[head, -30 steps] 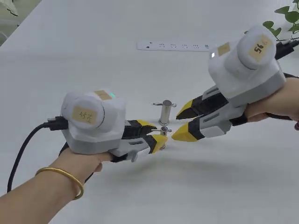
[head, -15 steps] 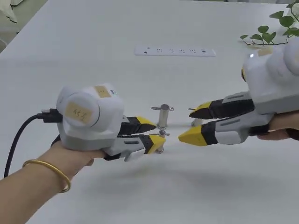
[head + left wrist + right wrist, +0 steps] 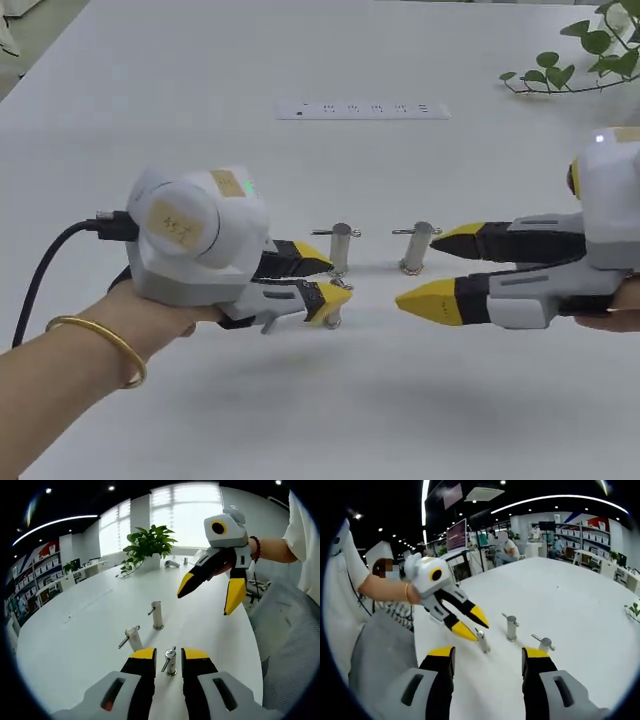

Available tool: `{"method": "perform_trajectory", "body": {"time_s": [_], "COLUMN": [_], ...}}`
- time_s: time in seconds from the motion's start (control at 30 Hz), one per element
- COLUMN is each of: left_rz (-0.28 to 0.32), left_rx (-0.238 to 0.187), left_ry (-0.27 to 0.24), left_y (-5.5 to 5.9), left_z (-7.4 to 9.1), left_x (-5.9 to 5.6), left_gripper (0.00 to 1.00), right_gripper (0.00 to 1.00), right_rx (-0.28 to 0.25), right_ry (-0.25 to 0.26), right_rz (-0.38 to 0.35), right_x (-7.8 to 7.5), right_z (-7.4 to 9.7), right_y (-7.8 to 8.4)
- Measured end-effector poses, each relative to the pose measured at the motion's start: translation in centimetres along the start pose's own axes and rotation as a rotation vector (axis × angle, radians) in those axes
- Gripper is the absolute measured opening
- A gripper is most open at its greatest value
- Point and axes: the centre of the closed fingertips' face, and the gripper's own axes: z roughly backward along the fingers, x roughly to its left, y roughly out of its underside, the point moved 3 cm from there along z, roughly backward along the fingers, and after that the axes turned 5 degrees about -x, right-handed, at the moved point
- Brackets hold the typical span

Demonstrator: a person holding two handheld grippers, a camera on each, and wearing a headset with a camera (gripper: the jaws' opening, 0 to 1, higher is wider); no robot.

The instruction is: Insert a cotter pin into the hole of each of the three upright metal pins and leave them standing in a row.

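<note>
Left gripper [image 3: 169,656] was released: jaws parted and straddling the near pin [image 3: 170,661]. The left gripper view showed a small gap on each side, so it wasn't clamped. That pin stood upright on the white table [image 3: 300,410], right between the yellow fingertips [image 3: 144,654], with a cotter pin [image 3: 164,666] through its head. In the head view the lower jaw hid most of it.

Right gripper [image 3: 418,270] was released too, jaws wide with nothing between them. It hung above the table with its tips pointed toward the left gripper, well apart from the near pin. The far pin [image 3: 417,247] stood upright near its upper jaw tip. In the right gripper view that pin sat just ahead of one jaw and looked apart from it.

The middle pin [image 3: 340,246] was upright, just behind the left gripper's upper jaw in the head view. The middle and far pins each had a thin pin crossing the top. The near pin sat forward of the line through the other two.

Power strip [image 3: 362,110] and plant [image 3: 585,55] were farther back on the table, well apart from the pins.
</note>
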Motion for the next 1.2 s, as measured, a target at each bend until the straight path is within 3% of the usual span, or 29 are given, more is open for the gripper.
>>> {"method": "perform_trajectory", "body": {"time_s": [0.73, 0.97, 1.2], "left_rz": [-0.067, -0.084, -0.057], "left_rx": [0.091, 0.108, 0.110], "left_ry": [0.086, 0.093, 0.085], "left_y": [0.5, 0.4, 0.4], "left_z": [-0.8, -1.0, -1.0], "left_x": [0.1, 0.1, 0.4], "left_gripper": [0.08, 0.08, 0.07], "right_gripper": [0.58, 0.58, 0.58], "right_rx": [-0.018, -0.011, 0.000], "right_ry": [0.081, 0.090, 0.095], "right_rz": [-0.038, -0.036, -0.033], "right_x": [-0.8, -0.9, -0.9], "right_z": [1.4, 1.5, 1.4], "right_y": [1.5, 1.7, 2.2]}}
